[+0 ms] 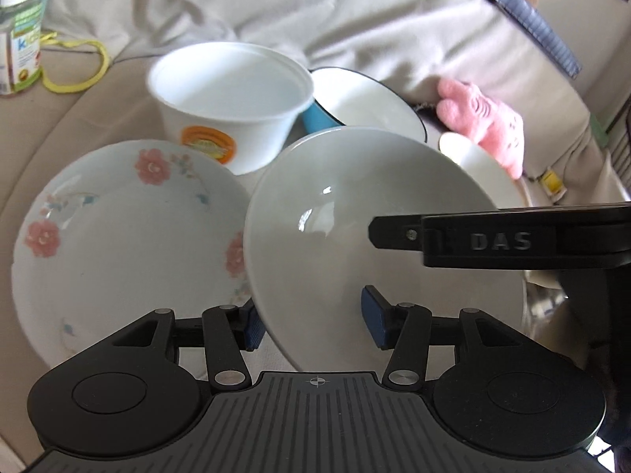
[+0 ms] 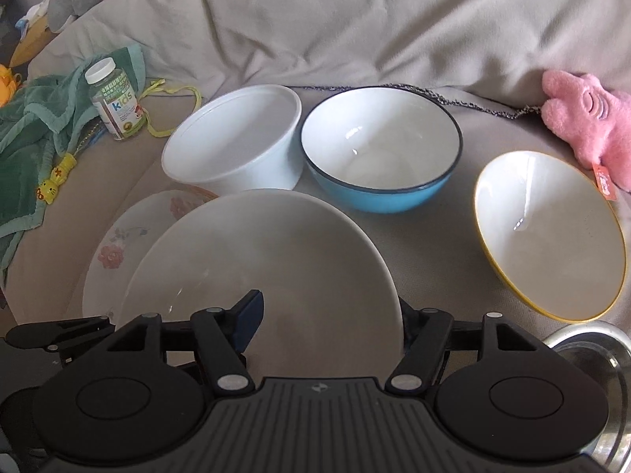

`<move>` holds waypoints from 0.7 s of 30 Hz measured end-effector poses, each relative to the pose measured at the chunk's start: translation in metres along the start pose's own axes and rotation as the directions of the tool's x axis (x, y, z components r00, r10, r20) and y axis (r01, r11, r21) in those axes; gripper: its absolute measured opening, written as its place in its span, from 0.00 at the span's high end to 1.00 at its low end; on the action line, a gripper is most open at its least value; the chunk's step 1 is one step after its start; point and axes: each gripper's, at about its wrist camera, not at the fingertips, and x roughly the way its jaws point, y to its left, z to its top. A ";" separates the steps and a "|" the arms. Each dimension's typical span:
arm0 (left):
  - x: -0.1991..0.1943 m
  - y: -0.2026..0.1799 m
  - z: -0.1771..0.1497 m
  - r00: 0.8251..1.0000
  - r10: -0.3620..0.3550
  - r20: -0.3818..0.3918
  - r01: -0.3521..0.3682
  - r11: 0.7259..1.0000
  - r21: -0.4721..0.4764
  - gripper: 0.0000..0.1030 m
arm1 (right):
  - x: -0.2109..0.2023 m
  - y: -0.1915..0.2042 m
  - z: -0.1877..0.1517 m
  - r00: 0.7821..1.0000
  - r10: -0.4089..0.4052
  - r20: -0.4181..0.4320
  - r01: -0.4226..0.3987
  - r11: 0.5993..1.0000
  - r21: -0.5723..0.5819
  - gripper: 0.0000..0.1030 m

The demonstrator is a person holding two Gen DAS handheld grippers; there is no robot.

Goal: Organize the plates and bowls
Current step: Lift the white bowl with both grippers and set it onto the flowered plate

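A plain white plate (image 1: 355, 213) (image 2: 284, 260) is tilted up above the sofa seat. My left gripper (image 1: 313, 321) stands open astride its near rim, one blue pad each side. My right gripper (image 2: 327, 323) is also astride its rim, jaws wide, touching or not I cannot tell. A flowered plate (image 1: 118, 236) (image 2: 118, 244) lies to the left, partly under the white plate. Behind stand a white foam bowl (image 1: 232, 98) (image 2: 236, 142), a blue bowl (image 1: 366, 98) (image 2: 378, 149) and a yellow-rimmed bowl (image 2: 548, 232) (image 1: 473, 157).
A vitamin bottle (image 2: 112, 98) (image 1: 19, 39), green cloth (image 2: 35, 138) and yellow cord (image 1: 75, 63) lie at the left. A pink plush toy (image 2: 591, 126) (image 1: 489, 122) sits at the right. A steel bowl (image 2: 591, 366) is at the near right. Sofa cushions rise behind.
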 end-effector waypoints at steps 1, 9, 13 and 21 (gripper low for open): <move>-0.005 0.003 -0.001 1.000 0.030 0.008 -0.030 0.999 0.023 0.48 | 0.002 0.007 0.002 1.000 -0.001 -0.001 0.001 1.000 -0.011 0.35; -0.029 0.052 0.007 0.995 0.076 0.063 -0.075 0.997 -0.023 0.48 | 0.027 0.056 0.017 0.997 0.036 -0.068 -0.039 0.998 -0.046 0.35; -0.029 0.072 0.011 0.993 0.099 0.067 -0.096 0.994 -0.047 0.48 | 0.042 0.075 0.022 0.993 0.049 -0.110 -0.055 0.997 -0.052 0.35; -0.018 0.103 0.011 0.994 0.104 0.035 -0.101 0.991 -0.089 0.48 | 0.068 0.097 0.031 0.986 0.024 -0.166 -0.037 0.996 -0.076 0.36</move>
